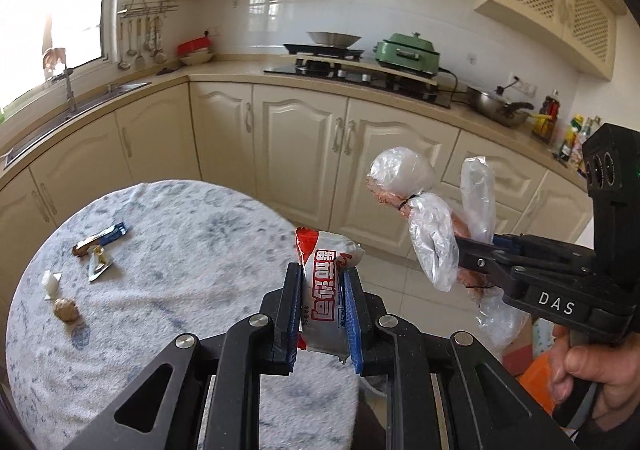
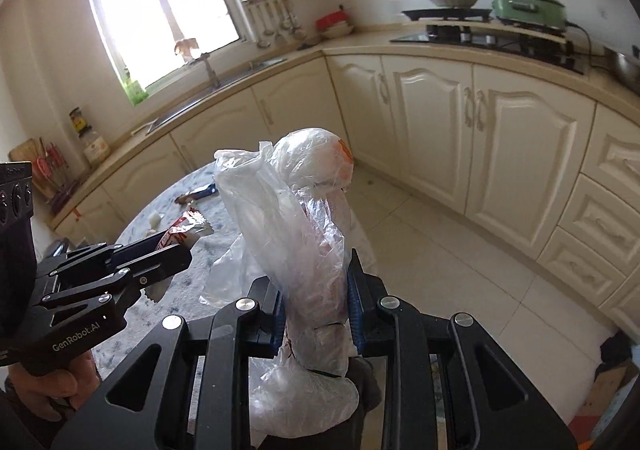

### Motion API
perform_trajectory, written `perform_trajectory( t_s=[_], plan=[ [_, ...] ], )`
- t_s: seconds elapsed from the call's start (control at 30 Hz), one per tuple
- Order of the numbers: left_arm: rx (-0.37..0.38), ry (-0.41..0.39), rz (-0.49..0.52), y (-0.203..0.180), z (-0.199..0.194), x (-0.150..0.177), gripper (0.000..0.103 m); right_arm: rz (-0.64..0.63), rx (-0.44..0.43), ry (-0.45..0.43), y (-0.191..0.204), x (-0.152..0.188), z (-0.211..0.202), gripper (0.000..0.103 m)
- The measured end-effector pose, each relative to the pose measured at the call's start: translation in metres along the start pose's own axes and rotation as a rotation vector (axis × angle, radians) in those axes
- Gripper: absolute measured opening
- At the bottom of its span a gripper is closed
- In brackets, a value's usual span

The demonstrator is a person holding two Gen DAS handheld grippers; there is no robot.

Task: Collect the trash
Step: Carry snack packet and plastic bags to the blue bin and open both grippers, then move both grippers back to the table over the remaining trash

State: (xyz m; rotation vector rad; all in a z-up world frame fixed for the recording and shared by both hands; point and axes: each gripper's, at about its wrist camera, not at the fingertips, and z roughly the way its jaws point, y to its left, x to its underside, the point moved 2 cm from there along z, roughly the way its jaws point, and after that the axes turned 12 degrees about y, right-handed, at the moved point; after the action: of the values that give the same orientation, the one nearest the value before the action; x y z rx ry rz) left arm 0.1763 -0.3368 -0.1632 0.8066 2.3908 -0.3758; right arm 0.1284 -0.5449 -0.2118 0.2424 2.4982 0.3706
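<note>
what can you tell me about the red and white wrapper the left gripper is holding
The red and white wrapper is a crinkled plastic snack packet, mostly white with a red top corner and bold red characters down its face. It stands roughly upright, pinched at its lower half between the blue-padded fingers of the left gripper, its top sticking up free. It is lifted clear of the cloth-covered round table and touches nothing else.

We see daylight flooding in through the window [image 2: 160,10], which is blown out to white glare in both views. The fisheye lens bends the cabinets [image 1: 304,138] into curves and darkens the corners. The table [image 1: 168,282] edge and floor [image 2: 460,250] look softly blurred.
</note>
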Motion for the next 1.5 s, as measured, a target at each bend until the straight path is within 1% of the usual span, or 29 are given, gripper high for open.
perform_trajectory(
  t_s=[0.1,0.17,0.33,0.43,0.63,0.7,0.73,0.77,0.8,0.83,0.87,0.9,0.93,1.0,1.03,1.07,1.1,1.17,1.2,1.23,1.3,1.4,1.5],
  plan=[
    [0.048,0.011,0.037,-0.022,0.022,-0.016,0.016,0.068,0.055,-0.016,-0.035,0.006,-0.014,0.025],
    [0.09,0.033,0.059,-0.038,0.041,-0.024,0.016,0.114,0.084,-0.016,-0.058,0.012,-0.019,0.025],
    [0.18,0.129,0.094,-0.076,0.102,-0.04,0.016,0.251,0.162,0.014,-0.12,0.038,-0.019,0.025],
    [0.215,0.192,0.115,-0.094,0.138,-0.046,0.016,0.328,0.187,0.042,-0.152,0.056,-0.01,0.025],
    [0.274,0.308,0.164,-0.132,0.207,-0.063,0.017,0.425,0.224,0.101,-0.196,0.079,0.02,0.026],
    [0.284,0.357,0.178,-0.142,0.233,-0.065,0.02,0.457,0.229,0.128,-0.21,0.088,0.033,0.029],
    [0.284,0.381,0.179,-0.143,0.249,-0.073,0.019,0.474,0.236,0.144,-0.218,0.092,0.039,0.029],
    [0.283,0.405,0.186,-0.147,0.262,-0.075,0.021,0.487,0.244,0.159,-0.224,0.096,0.045,0.03],
    [0.273,0.433,0.193,-0.149,0.273,-0.076,0.029,0.499,0.249,0.179,-0.229,0.101,0.05,0.032],
    [0.247,0.455,0.193,-0.151,0.285,-0.08,0.037,0.509,0.247,0.192,-0.234,0.104,0.054,0.032],
    [0.225,0.462,0.19,-0.151,0.291,-0.082,0.054,0.521,0.243,0.199,-0.238,0.108,0.056,0.034],
    [0.215,0.455,0.187,-0.15,0.295,-0.085,0.067,0.537,0.242,0.205,-0.242,0.112,0.057,0.04],
    [0.207,0.442,0.186,-0.15,0.296,-0.087,0.07,0.545,0.246,0.209,-0.244,0.114,0.057,0.042],
    [0.167,0.418,0.193,-0.15,0.291,-0.086,0.087,0.563,0.248,0.205,-0.247,0.117,0.055,0.052],
    [0.145,0.401,0.197,-0.149,0.288,-0.087,0.091,0.572,0.246,0.201,-0.249,0.118,0.054,0.058],
    [0.127,0.383,0.196,-0.148,0.283,-0.086,0.096,0.583,0.251,0.198,-0.25,0.118,0.052,0.072],
    [0.113,0.369,0.193,-0.148,0.279,-0.087,0.098,0.593,0.264,0.193,-0.251,0.117,0.05,0.089],
    [0.101,0.34,0.184,-0.144,0.268,-0.089,0.1,0.6,0.28,0.178,-0.249,0.116,0.047,0.103],
    [0.097,0.322,0.177,-0.141,0.261,-0.09,0.102,0.602,0.284,0.172,-0.247,0.114,0.044,0.103],
    [0.092,0.301,0.172,-0.14,0.248,-0.083,0.102,0.602,0.286,0.168,-0.246,0.113,0.042,0.103],
    [0.088,0.275,0.163,-0.137,0.234,-0.083,0.102,0.594,0.29,0.153,-0.24,0.108,0.037,0.103],
    [0.113,0.254,0.148,-0.133,0.202,-0.062,0.102,0.576,0.296,0.132,-0.23,0.1,0.03,0.103],
    [0.135,0.237,0.124,-0.116,0.181,-0.053,0.102,0.564,0.288,0.111,-0.221,0.092,0.024,0.103]
  ],
)
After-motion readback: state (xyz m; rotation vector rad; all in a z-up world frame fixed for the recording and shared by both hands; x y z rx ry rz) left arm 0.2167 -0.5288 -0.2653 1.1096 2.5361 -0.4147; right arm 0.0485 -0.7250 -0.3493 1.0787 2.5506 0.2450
